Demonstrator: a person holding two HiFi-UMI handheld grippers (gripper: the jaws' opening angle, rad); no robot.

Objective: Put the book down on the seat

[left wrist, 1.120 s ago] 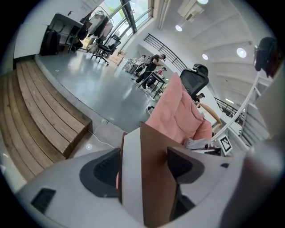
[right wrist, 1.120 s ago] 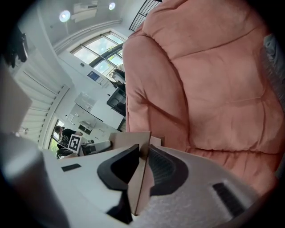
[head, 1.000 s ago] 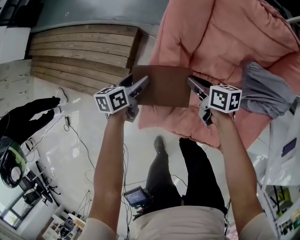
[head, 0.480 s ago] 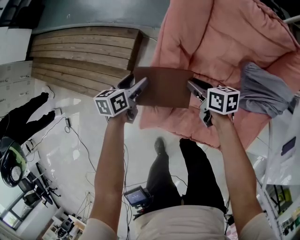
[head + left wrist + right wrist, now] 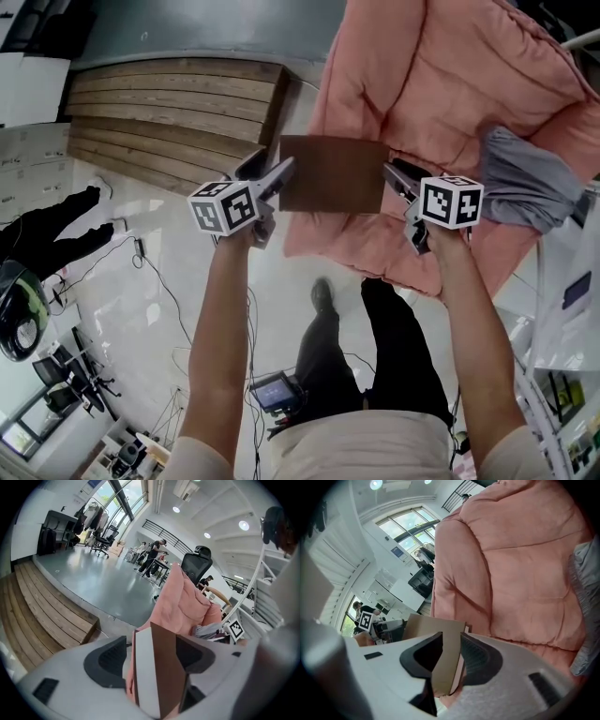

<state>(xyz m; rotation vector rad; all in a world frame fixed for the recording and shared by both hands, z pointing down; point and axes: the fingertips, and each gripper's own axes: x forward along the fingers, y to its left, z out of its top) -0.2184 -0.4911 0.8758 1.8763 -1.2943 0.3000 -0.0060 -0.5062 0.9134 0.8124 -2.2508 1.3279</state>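
My left gripper (image 5: 277, 171) seemed to pinch the brown book (image 5: 333, 173) at one edge. My right gripper (image 5: 392, 172) had just been spreading, with the book loose between its jaws, over the pink seat's (image 5: 422, 84) front.

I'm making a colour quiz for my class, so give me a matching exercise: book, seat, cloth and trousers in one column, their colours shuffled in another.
Things:
1 book
2 seat
3 cloth
4 trousers

Colours:
A grey
B black
C brown
D pink

Pairs: 1-C, 2-D, 3-A, 4-B.
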